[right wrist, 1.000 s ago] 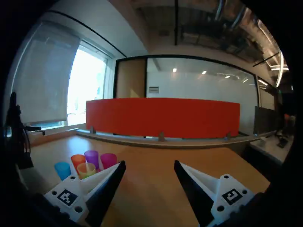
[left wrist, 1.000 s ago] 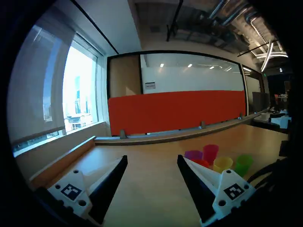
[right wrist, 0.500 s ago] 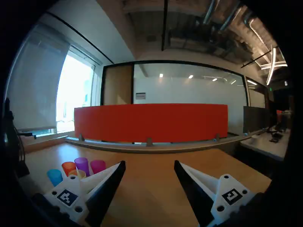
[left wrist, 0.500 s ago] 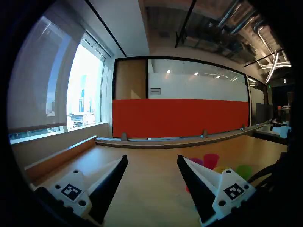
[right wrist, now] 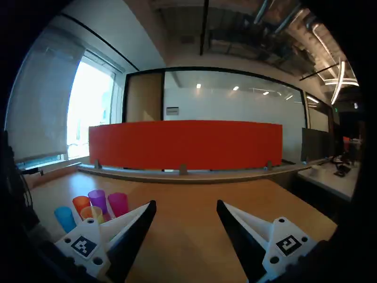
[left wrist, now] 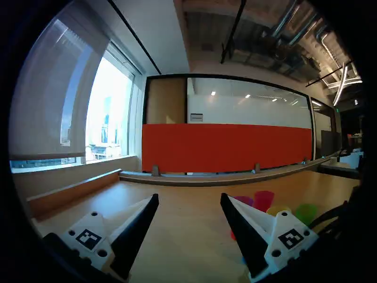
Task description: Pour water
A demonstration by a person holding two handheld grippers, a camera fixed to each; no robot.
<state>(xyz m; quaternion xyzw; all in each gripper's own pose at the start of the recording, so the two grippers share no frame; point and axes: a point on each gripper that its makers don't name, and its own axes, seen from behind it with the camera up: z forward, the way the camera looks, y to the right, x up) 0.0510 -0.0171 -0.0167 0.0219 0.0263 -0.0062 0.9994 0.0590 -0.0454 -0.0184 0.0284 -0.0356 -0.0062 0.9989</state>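
Cups (right wrist: 95,208) of coloured plastic stand bunched on the wooden table (right wrist: 188,186), low and to the left in the right gripper view. They are a blue cup (right wrist: 64,218), an orange cup (right wrist: 81,204), a purple cup (right wrist: 98,199), a pink cup (right wrist: 118,203) and a yellow cup (right wrist: 92,213), the last partly hidden behind one finger. Whether any holds water cannot be told. The right gripper (right wrist: 185,203) hovers over bare wood just beside them, its fingers spread wide with nothing between them.

In the left gripper view the bunch sits low to the right, behind one finger – purple, pink and yellow rims show above it, with a green cup (left wrist: 305,213) farthest out. The left gripper (left wrist: 188,197) is also spread apart and holds nothing. A black cable (left wrist: 330,218) crosses the right edge. Beyond the table runs an orange partition (left wrist: 226,147), with a bright window (left wrist: 106,125) to the left.
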